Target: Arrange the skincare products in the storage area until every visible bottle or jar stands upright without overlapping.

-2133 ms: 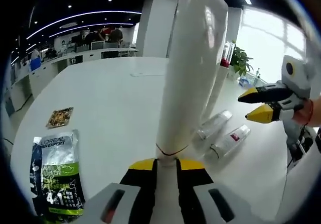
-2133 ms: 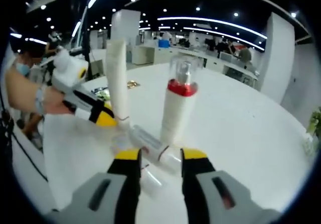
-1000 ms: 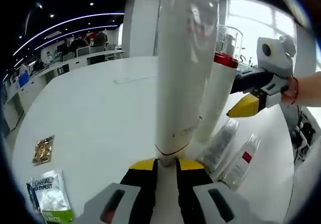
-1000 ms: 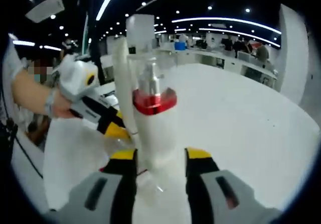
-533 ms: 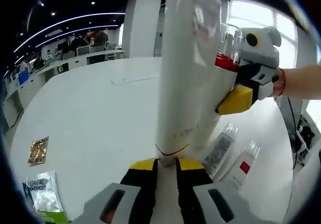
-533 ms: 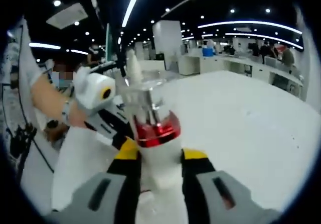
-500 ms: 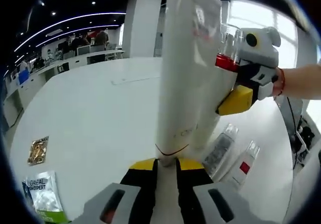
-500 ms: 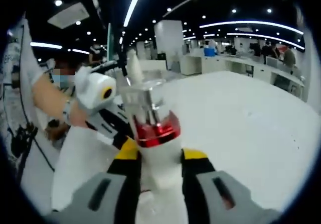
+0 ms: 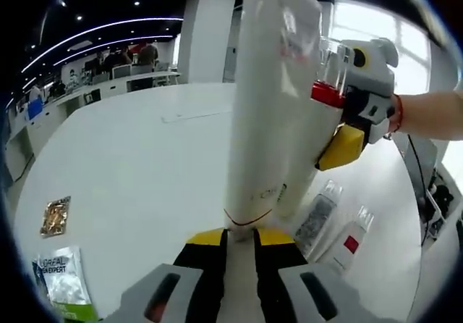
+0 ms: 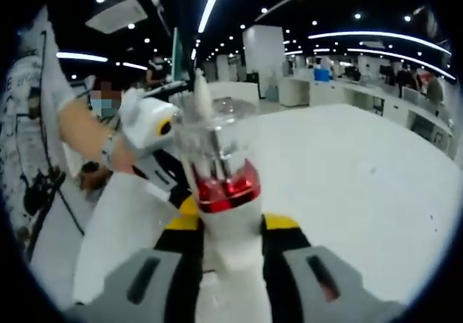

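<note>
A tall white tube point(image 9: 271, 106) rises straight up between my left gripper's point(image 9: 240, 237) yellow jaws, which are shut on its lower end. Just right of it is a white bottle with a red collar and clear cap point(image 9: 324, 84); my right gripper point(image 9: 340, 148) clamps its body from the right. In the right gripper view that bottle point(image 10: 226, 193) stands upright between my right gripper's point(image 10: 228, 225) jaws. Behind it, the left gripper point(image 10: 148, 131) is held in a hand and the tube's tip point(image 10: 200, 91) shows. Two clear bottles point(image 9: 317, 216) point(image 9: 351, 240) lie flat on the white table point(image 9: 145, 164).
A L'Oreal sachet point(image 9: 64, 285) and a small gold sachet point(image 9: 55, 216) lie at the table's near left. A person's arm point(image 10: 79, 131) reaches in from the left of the right gripper view. Desks and people fill the office behind.
My right gripper came up to the red-collared bottle, shut on it and now holds it close beside the tube. My left gripper has kept hold of the tube throughout.
</note>
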Demonstrator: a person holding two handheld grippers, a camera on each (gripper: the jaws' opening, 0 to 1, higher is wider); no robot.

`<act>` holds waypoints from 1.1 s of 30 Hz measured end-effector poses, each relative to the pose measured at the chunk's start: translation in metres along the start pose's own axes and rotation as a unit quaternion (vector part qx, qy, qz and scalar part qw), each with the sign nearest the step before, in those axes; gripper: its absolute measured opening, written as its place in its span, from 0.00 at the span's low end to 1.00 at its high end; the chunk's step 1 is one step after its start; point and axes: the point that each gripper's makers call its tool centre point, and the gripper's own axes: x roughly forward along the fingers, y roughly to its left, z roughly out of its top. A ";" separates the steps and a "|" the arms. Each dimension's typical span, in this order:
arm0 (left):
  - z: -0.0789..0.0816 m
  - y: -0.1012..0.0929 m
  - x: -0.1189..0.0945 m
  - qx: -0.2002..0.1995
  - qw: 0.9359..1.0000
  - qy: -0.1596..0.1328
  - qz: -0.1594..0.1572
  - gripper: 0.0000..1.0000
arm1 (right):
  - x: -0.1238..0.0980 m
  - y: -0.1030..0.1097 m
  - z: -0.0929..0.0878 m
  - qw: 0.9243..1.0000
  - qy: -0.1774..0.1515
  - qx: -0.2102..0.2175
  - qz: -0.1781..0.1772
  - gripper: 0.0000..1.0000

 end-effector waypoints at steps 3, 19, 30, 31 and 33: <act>0.001 -0.001 0.001 0.004 1.000 0.001 0.001 0.15 | -0.006 -0.006 0.002 1.000 -0.009 0.019 -0.022 0.37; 0.007 0.018 -0.037 -0.020 0.999 -0.035 0.024 0.16 | -0.051 -0.001 -0.041 0.993 0.021 0.065 -0.095 0.34; -0.006 -0.014 -0.060 -0.035 0.998 -0.047 -0.030 0.16 | -0.053 0.014 -0.055 0.992 0.020 0.067 -0.108 0.29; -0.006 -0.019 -0.058 -0.034 0.998 -0.044 -0.038 0.16 | -0.051 0.014 -0.057 0.992 0.020 0.075 -0.102 0.29; -0.007 -0.028 -0.055 -0.030 0.997 -0.039 -0.053 0.17 | -0.045 0.015 -0.062 0.991 0.016 0.110 -0.074 0.29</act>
